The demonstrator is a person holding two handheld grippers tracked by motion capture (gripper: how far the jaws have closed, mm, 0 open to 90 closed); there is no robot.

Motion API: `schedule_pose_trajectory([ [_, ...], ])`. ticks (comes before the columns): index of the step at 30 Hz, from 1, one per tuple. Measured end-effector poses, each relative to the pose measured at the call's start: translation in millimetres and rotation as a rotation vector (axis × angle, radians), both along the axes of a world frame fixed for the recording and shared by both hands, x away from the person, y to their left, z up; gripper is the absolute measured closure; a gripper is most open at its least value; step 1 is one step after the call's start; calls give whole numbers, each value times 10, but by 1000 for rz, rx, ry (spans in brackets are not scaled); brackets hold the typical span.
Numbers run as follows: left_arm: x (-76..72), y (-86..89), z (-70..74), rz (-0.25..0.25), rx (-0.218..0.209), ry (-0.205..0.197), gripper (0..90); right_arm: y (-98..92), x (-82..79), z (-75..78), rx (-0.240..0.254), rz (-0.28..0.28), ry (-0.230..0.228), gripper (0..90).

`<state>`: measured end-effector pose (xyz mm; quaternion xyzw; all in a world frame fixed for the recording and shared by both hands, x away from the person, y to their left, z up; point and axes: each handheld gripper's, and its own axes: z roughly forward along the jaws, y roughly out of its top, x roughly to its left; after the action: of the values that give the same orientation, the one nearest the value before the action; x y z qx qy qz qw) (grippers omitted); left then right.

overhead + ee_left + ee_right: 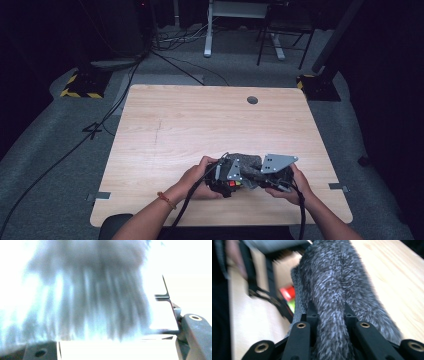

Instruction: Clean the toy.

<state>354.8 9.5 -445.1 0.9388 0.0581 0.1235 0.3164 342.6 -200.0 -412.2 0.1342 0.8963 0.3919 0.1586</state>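
Pinching grey fuzzy cloth (332, 290) w/ both grippers' fingers, no writing legible, wood table (200, 120)

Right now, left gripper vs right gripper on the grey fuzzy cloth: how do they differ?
The left gripper sits at the cloth's left end and shows red and green marks on its body; the right gripper sits at the right end and shows none. In the left gripper view the cloth is a washed-out blur close to the camera; in the right gripper view a fold of it runs sharply between the black jaws. Both are shut on the cloth, low over the table.
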Motion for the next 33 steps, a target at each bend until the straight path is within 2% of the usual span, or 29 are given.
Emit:
schedule_pose_trajectory([
  [2, 7, 31, 30, 4, -16, 1, 338, -57, 34, -11, 6, -16, 7, 751],
  [5, -21, 1, 26, 13, 29, -48, 338, -71, 35, -8, 16, -17, 1, 751],
  [10, -33, -79, -15, 3, 44, -42, 338, 77, -97, 42, 17, 49, -32, 751],
  [12, -34, -92, -15, 0, 35, -32, 337, 143, -147, 43, 24, 87, -18, 750],
  [13, -39, -95, -17, 3, 44, -39, 338, 177, -166, 33, 11, 92, -24, 749],
  [17, -14, -50, -11, 18, 16, -16, 338, 169, -141, 16, 18, 89, -17, 749],
  [21, 19, 19, 23, 28, 8, -16, 338, 43, -63, 6, 30, 39, -13, 749],
  [23, 25, 62, 54, 26, -25, -4, 338, -18, -32, -11, 34, 18, -13, 750],
  [26, 19, 101, 90, 24, -63, 2, 338, -117, 12, -45, 69, 3, 26, 750],
  [33, 2, 180, 152, 7, -125, 4, 338, -233, 44, -63, 117, -8, 49, 750],
])
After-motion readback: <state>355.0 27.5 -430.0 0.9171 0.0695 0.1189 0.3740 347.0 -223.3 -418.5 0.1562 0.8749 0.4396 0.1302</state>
